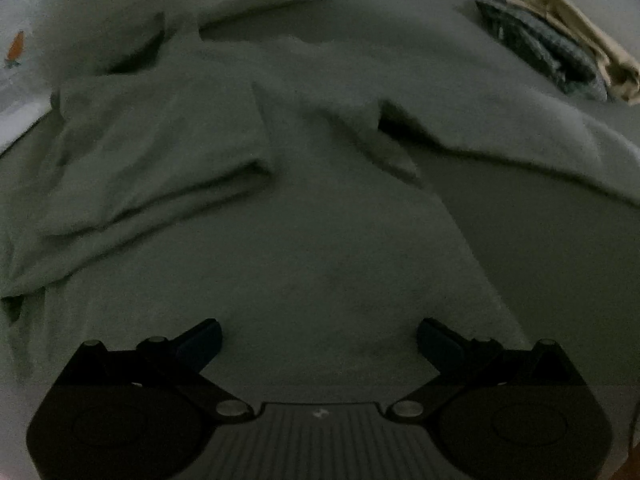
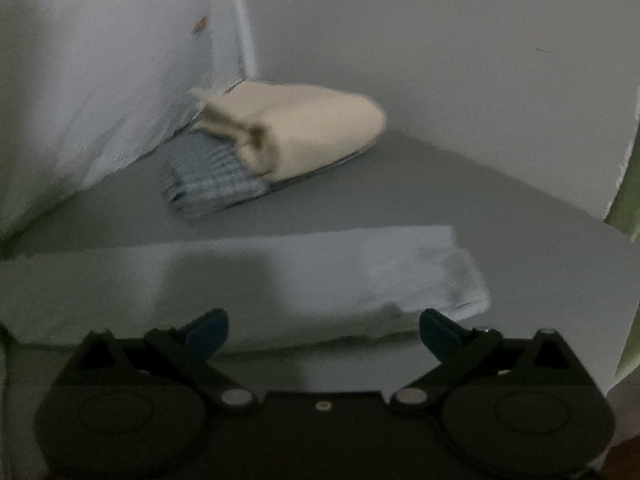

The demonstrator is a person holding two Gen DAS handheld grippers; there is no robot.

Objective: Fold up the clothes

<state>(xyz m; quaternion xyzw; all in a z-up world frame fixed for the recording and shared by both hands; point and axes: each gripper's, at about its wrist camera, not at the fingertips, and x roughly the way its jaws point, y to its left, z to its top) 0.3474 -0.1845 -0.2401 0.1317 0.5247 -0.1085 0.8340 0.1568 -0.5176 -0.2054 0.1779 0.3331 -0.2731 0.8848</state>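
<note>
The pale shirt lies lengthwise away from the left gripper, sleeves spread sideways; both it and the right gripper gape empty.

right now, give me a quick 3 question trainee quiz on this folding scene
1. True or false: the left claw is shut on the grey shirt.
2. What lies on the checked cloth? A) cream cloth B) red towel C) nothing
3. Fill in: the right claw is ____.

Key: 1 false, it is open and holds nothing. 2 A, the cream cloth. 3 open.
</note>
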